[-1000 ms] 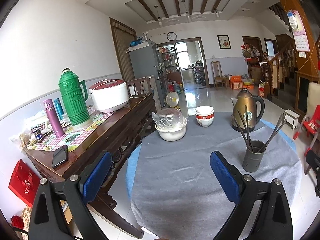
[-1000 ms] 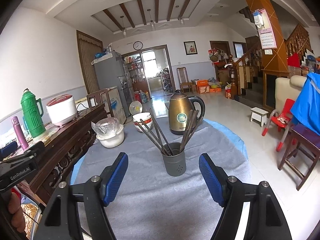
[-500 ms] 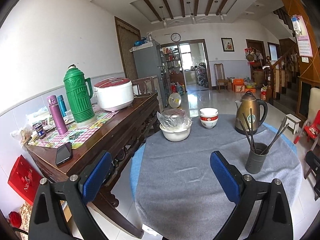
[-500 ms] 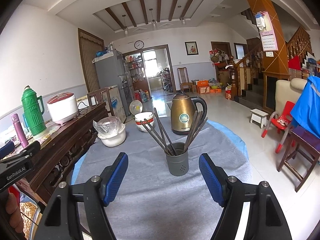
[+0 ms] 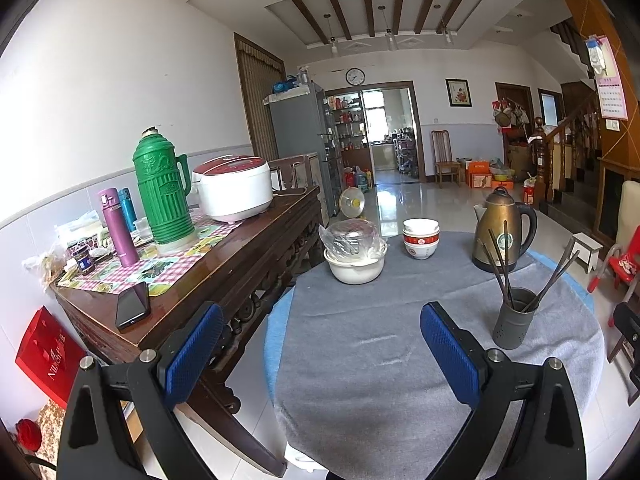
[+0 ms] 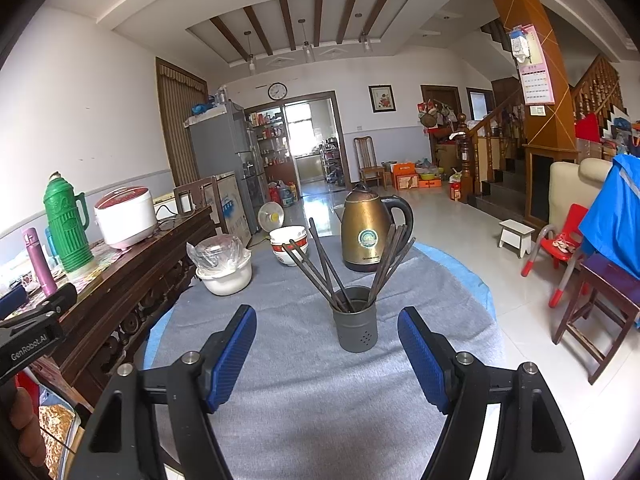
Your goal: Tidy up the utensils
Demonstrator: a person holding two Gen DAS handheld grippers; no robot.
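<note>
1. Sunlight is filling a tiled living room where a round table [image 6: 304, 420] under a grey cloth is standing beside a dark wooden sideboard [image 5: 248, 248].
2. Near the table's middle, a grey perforated holder [image 6: 356, 328] is standing upright, with dark chopsticks [image 6: 320, 264] fanning out of it in two leaning bunches; a brass-coloured kettle [image 6: 370, 228], stacked bowls [image 6: 288, 244] and a covered white pot [image 6: 224, 268] are sitting beyond it.
3. Both tools are hovering with nothing between their blue pads: the right gripper [image 6: 327, 354] is spreading wide, and the left gripper [image 5: 322, 354] is gaping just as broadly.
4. Straight ahead of the right gripper, the holder is lining up almost centrally between its jaws, just past the fingertips, its long axis vertical.
5. From the left gripper, the holder [image 5: 512, 320] is lying off to the right, making the right hand the nearer.
6. How many chopsticks are in the holder is hard to tell, as they overlap.
</note>
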